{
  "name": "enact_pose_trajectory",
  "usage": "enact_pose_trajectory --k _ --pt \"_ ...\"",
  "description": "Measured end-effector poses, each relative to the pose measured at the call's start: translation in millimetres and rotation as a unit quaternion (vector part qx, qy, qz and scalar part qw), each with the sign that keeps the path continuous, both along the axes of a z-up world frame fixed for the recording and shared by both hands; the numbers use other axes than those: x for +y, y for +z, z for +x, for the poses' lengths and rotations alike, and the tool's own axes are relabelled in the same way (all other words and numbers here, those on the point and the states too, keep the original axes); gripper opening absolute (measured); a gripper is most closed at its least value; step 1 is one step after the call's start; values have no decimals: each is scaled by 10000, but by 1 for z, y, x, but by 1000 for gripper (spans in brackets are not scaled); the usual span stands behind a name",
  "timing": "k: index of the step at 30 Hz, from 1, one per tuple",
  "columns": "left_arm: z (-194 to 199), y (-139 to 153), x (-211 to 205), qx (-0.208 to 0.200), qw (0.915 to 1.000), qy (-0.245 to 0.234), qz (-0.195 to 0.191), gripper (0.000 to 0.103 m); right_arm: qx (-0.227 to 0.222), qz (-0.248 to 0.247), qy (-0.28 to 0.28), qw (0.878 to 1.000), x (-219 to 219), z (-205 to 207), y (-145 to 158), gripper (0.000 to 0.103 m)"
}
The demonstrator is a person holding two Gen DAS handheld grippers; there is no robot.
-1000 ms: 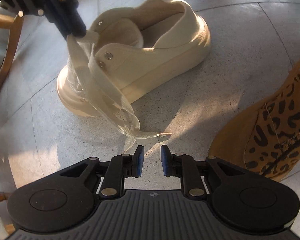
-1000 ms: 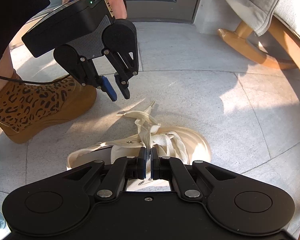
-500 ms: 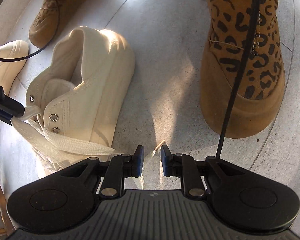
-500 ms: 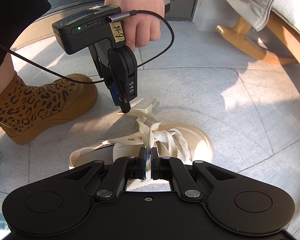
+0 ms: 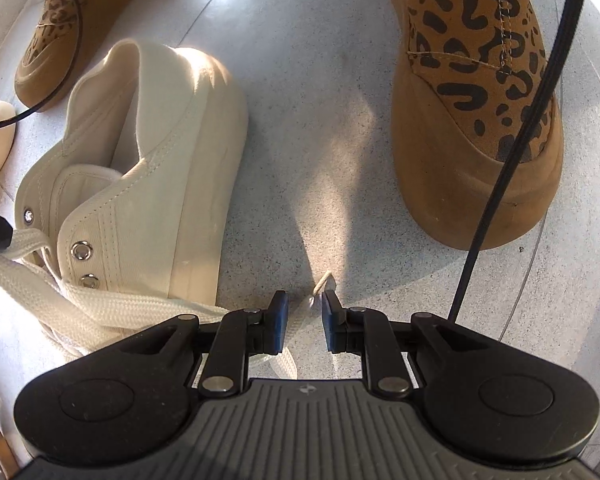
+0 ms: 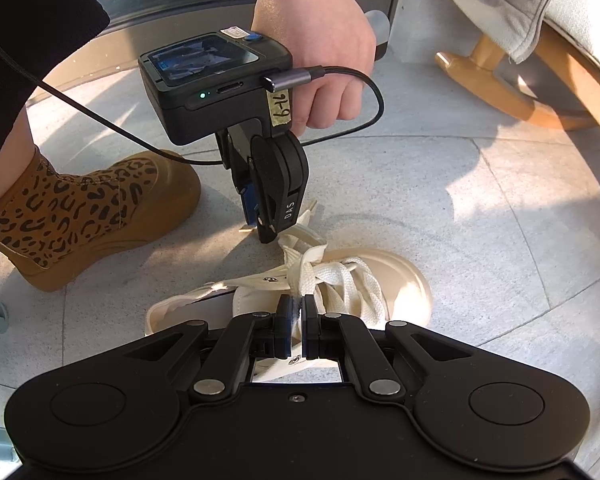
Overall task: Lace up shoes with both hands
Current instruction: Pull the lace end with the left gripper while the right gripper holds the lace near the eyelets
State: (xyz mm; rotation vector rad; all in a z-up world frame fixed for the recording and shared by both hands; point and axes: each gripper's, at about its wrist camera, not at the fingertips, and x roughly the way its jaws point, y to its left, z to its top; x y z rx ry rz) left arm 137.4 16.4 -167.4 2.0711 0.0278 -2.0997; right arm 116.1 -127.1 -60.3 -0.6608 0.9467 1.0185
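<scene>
Cream sneaker (image 5: pixel 148 184) lies on stone floor (image 5: pixel 324 128); left gripper (image 5: pixel 303 322) spread apart around a lace tip (image 5: pixel 320 286), right gripper (image 6: pixel 296 326) clamped on lace (image 6: pixel 300 276).

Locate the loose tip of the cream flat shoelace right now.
In the left wrist view, the cream flat shoelace's tip lies on the grey stone floor between the open left claw's fingers, right of the cream canvas shoe.

A: Free room at the left gripper (image 5: pixel 303 322)?
B: Bare floor (image 5: pixel 324 128) ahead. Cream shoe (image 5: pixel 148 168) bounds one side, leopard boot (image 5: pixel 476 120) the other; black cable (image 5: pixel 500 184) crosses by the boot.
A: Beyond the toe?
B: Open floor up to the wooden rocker (image 6: pixel 496 76).
</scene>
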Motion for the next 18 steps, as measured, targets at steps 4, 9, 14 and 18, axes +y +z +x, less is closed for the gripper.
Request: enact_pose_trajectory --k 4,9,14,18 --pt "4 0 -5 -18 9995 296 90 3 10 6 -7 10000 0 1 0 3" --pt "8 2 -11 -8 9955 951 27 2 40 -10 3 10000 0 0 -1 3" --pt "17 15 -20 46 9809 1937 -198 1 -1 43 -33 10000 -3 0 0 3" --pt "26 43 -25 226 9547 2914 -563 1 -59 63 -217 9997 -7 5 1 3"
